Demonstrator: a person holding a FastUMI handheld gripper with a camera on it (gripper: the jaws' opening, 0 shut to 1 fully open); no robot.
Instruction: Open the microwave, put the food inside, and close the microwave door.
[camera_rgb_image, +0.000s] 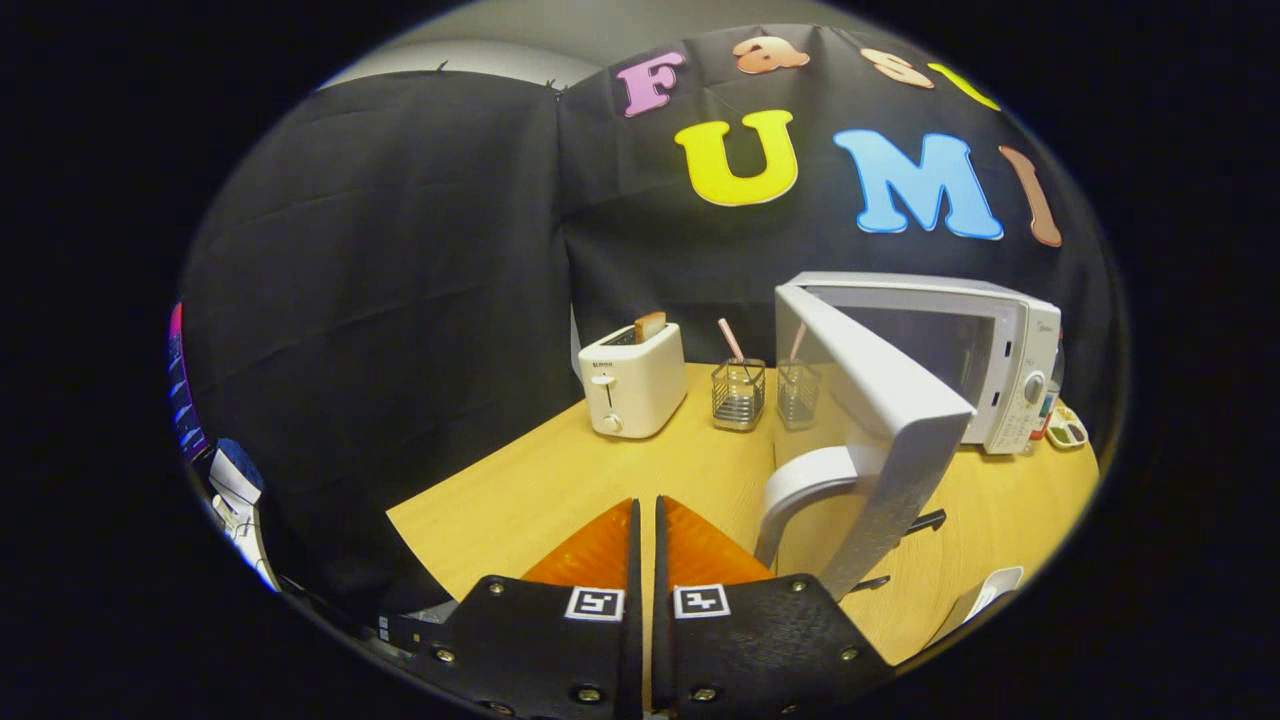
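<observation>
The gripper sits low over the near part of the wooden table, its two fingers drawn together with only a thin slit between them and nothing clasped in that slit; the tool is clenched on nothing. Beyond the fingers and off to their right stands the white microwave, set toward the far right of the table against the black cloth wall. Its door is swung wide open toward the gripper, the door's edge and curved white handle lying just ahead of the right finger, apart from it. The cavity behind the door is dark and I cannot tell whether anything is inside. The control panel with a round knob is at the microwave's right end. Left of the microwave, at the back of the table, are two small wire-mesh holders side by side, each with a pinkish stick standing tilted in it; the second holder is seen partly through the door. Further left stands a white toaster with a slice of toast upright in its slot. A white object lies at the near right edge of the table; what it is I cannot tell. No food item can be identified with certainty other than the toast.
</observation>
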